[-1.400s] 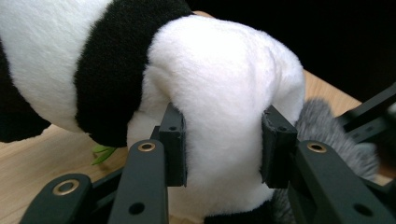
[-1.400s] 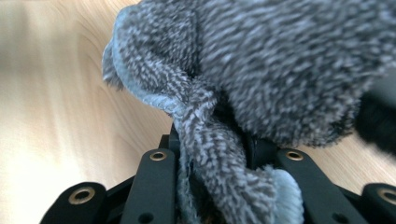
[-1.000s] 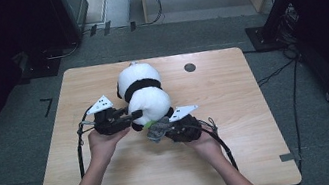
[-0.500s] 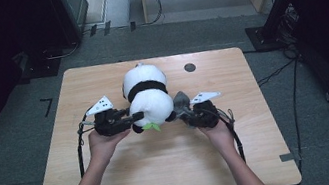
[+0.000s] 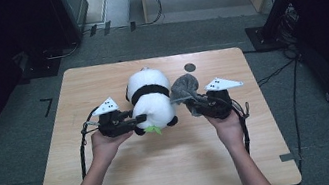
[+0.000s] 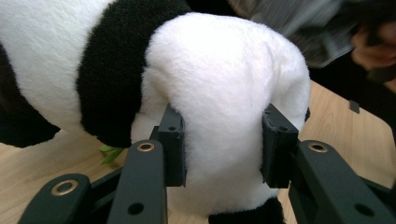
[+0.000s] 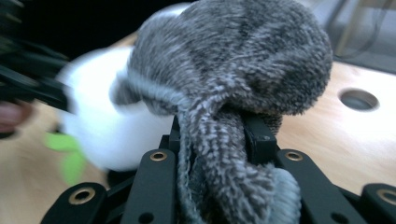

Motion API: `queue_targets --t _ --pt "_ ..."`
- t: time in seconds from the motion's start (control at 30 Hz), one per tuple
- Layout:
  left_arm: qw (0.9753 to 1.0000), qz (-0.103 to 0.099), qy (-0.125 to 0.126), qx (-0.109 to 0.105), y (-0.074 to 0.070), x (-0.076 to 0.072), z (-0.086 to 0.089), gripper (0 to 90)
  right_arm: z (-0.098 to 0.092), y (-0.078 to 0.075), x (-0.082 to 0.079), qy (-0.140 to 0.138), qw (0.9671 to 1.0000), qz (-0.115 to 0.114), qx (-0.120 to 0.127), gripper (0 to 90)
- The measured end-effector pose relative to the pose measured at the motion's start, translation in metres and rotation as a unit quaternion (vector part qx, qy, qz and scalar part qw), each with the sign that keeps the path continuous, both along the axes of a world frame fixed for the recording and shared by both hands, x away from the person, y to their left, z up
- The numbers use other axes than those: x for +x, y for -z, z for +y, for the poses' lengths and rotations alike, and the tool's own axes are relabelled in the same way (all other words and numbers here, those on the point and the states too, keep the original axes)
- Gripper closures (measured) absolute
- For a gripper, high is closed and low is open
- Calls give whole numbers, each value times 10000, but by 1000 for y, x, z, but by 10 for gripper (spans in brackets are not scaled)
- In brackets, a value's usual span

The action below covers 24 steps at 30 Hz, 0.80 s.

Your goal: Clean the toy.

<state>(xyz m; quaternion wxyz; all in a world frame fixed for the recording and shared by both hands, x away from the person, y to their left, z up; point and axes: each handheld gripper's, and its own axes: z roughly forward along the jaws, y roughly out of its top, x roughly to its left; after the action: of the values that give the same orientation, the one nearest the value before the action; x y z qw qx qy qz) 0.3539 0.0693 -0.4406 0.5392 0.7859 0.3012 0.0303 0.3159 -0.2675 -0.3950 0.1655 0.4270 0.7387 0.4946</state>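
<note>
No readable text, label, brand or number anywhere.

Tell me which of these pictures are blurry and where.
Right gripper view: the grey sock held in the jaws is fairly sharp, but the panda behind smears. Left gripper view: panda fur crisp, far background soft. High view: evenly lit table, dark surroundings.

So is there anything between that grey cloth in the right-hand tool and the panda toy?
Nothing visible stands between them. The right gripper has its fingers pinched on the grey cloth, which hangs right beside the panda. The left gripper clamps the panda's white body from the other side.
</note>
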Motion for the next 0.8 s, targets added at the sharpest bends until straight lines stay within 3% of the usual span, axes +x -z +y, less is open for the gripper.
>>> queue_targets --t 0.17,0.4,0.47,0.7,0.8 --pt "10000 -16 46 37 2 -2 -6 604 23 -10 -9 -409 9991 -105 -14 707" --pt "9999 -80 -78 -46 0 -4 -4 605 60 -3 -17 -939 9952 -68 -278 709" --pt "9999 -62 -136 -69 0 -3 -2 605 66 -1 -19 -1077 9939 -45 -216 709" --pt "9995 -8 -289 -88 0 0 2 610 90 17 -22 -1612 9859 156 -426 709" --pt "9993 9 -316 -176 -2 1 5 610 100 29 -24 -1792 9810 286 -687 709"
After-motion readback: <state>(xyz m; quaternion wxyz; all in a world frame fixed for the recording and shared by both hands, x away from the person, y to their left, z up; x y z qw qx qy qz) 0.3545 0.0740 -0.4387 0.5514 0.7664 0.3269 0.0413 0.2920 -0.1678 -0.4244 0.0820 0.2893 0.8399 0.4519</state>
